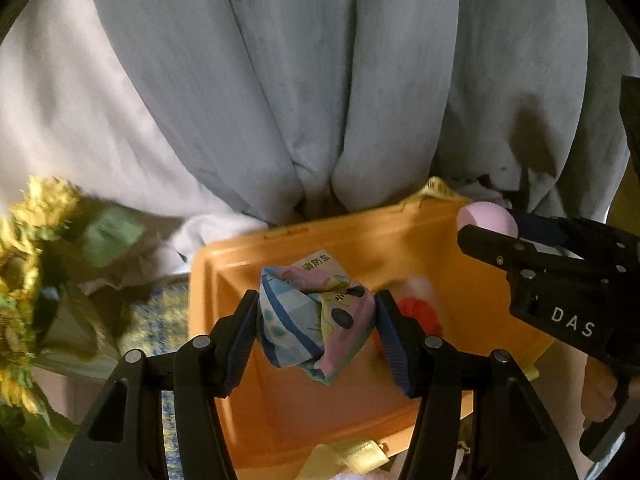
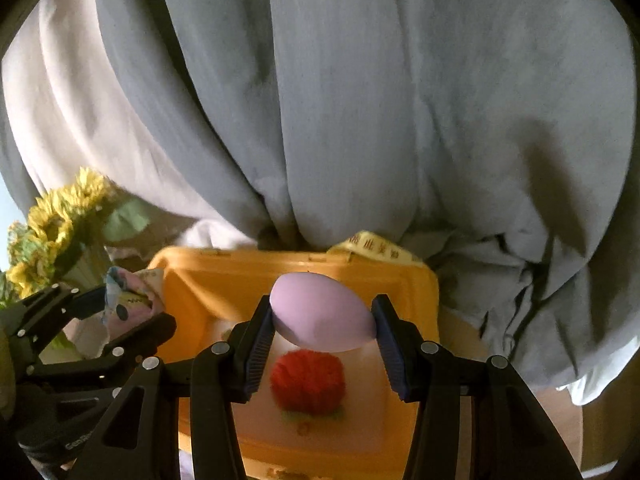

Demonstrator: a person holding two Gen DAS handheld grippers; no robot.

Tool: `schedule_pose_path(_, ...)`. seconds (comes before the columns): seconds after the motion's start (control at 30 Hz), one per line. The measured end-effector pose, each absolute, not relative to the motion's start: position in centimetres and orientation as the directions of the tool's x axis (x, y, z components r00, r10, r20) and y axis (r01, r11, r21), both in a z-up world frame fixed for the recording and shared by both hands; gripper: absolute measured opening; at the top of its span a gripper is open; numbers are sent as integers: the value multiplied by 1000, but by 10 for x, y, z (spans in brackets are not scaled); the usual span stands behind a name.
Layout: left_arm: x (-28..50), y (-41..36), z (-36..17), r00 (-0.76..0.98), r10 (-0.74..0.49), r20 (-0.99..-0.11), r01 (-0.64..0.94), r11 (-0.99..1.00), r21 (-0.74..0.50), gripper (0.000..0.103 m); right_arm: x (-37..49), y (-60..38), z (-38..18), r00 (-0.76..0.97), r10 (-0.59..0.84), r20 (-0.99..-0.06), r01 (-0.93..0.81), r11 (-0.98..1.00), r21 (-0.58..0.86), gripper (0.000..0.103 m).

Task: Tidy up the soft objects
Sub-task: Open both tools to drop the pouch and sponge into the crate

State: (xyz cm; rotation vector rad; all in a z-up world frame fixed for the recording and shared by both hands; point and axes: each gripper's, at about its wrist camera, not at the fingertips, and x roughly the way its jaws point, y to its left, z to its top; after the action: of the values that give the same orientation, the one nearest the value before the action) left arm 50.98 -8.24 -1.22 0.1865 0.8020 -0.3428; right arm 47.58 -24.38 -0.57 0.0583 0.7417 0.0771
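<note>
My left gripper (image 1: 318,320) is shut on a printed cloth beanbag (image 1: 316,320) with blue, pink and yellow cartoon patterns, held above the open orange bin (image 1: 224,280). My right gripper (image 2: 322,320) is shut on a lilac egg-shaped soft ball (image 2: 320,318), held above the same orange bin (image 2: 192,280). A red fluffy pompom (image 2: 307,382) lies on something white inside the bin, below the ball. The right gripper with the ball (image 1: 486,218) shows at the right of the left wrist view. The left gripper with the beanbag (image 2: 128,300) shows at the left of the right wrist view.
Grey and white curtains (image 2: 360,120) hang right behind the bin. A bunch of yellow sunflowers (image 1: 24,248) stands to the left of the bin, also in the right wrist view (image 2: 56,224). A yellow ribbon (image 2: 376,248) lies over the bin's far rim.
</note>
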Motion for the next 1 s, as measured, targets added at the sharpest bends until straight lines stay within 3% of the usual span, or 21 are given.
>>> schedule_pose_path(0.1, 516, -82, -21, 620, -220, -753, 375, 926, 38, 60, 486, -242, -14, 705, 97, -703, -55, 995, 82, 51)
schedule_pose_path(0.2, 519, -83, -26, 602, -232, -764, 384, 923, 22, 75, 491, -244, -22, 674, 101, -732, -58, 995, 84, 59)
schedule_pose_path(0.33, 513, -83, -25, 617, -212, -758, 375, 926, 47, 83, 488, -247, -22, 679, 73, -731, -40, 997, 62, 65)
schedule_pose_path(0.47, 505, -80, -18, 641, -192, -743, 349, 935, 60, 86, 481, -250, -16, 691, 53, -721, -20, 998, 54, 71)
schedule_pose_path(0.63, 479, -74, 3, 721, -172, -671, 316, 944, 98, 96, 456, -253, 2, 748, -22, -663, 34, 999, 6, 72)
schedule_pose_path(0.8, 439, -69, 24, 811, -156, -564, 274, 953, 130, 99, 421, -253, 24, 810, -36, -585, 50, 999, 7, 75)
schedule_pose_path(1.0, 393, -57, 41, 857, -139, -497, 220, 969, 108, 101, 377, -251, 43, 865, -54, -499, 58, 998, -8, 79)
